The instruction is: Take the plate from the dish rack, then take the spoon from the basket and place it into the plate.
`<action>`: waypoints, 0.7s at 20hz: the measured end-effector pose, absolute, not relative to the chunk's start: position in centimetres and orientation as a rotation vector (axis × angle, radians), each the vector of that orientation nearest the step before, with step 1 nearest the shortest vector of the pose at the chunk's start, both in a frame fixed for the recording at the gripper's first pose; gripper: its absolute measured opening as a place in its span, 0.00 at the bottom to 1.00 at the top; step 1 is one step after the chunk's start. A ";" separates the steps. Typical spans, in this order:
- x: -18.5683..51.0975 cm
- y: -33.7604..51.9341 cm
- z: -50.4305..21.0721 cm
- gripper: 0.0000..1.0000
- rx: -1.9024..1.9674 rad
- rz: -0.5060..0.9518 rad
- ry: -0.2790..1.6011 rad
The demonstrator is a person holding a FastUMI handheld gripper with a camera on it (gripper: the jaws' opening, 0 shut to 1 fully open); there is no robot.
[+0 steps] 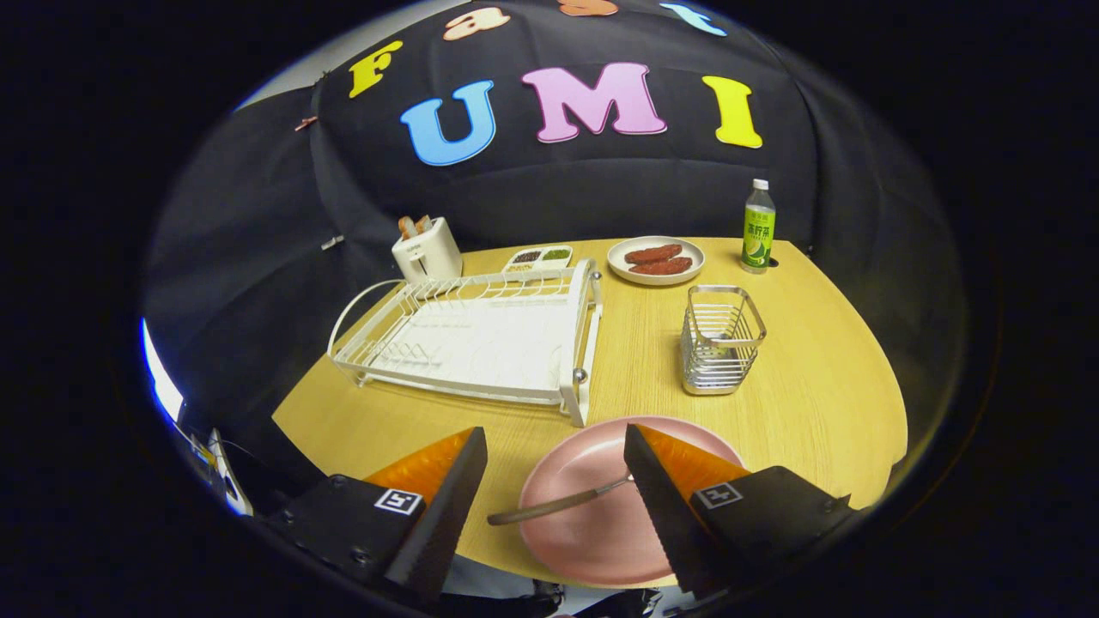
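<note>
Plate (592,524) at near table (816,403) edge, spoon (554,505) lying across it, handle overhanging rim. Gripper (554,489) fingers spread wide, holding nothing. Bare wood between dish rack (481,339) and basket (719,340).

Spoon (558,504) on plate (592,524), before dish rack (481,339).

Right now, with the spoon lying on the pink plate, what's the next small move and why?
Probably just back the gripper away. It is open, the spoon already rests on the pink plate, and the dish rack and basket look empty.
</note>
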State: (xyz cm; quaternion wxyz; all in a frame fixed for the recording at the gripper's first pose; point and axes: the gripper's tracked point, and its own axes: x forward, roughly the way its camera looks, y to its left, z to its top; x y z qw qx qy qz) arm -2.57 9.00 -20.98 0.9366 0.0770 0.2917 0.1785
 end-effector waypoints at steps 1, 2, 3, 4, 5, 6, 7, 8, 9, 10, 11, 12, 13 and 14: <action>-2.3 8.7 -19.5 0.99 0.165 0.347 0.566; -2.0 8.1 -17.6 0.99 0.171 0.328 0.527; -1.6 7.5 -15.7 0.98 0.175 0.306 0.482; -1.1 6.8 -13.6 0.99 0.176 0.283 0.433; -0.8 6.0 -11.5 0.99 0.172 0.260 0.382; -0.4 5.2 -9.3 0.98 0.164 0.238 0.330; -0.2 4.3 -6.9 0.98 0.151 0.215 0.268; -0.2 3.7 -4.9 0.98 0.143 0.200 0.225; -0.3 3.1 -3.1 0.98 0.138 0.181 0.179; -0.3 2.3 -1.3 0.98 0.137 0.161 0.135; -0.4 1.7 0.4 0.98 0.139 0.143 0.098; -0.7 1.0 1.9 0.98 0.143 0.127 0.068; -1.0 0.6 2.9 0.98 0.148 0.115 0.042; -1.3 0.1 3.9 0.98 0.155 0.104 0.015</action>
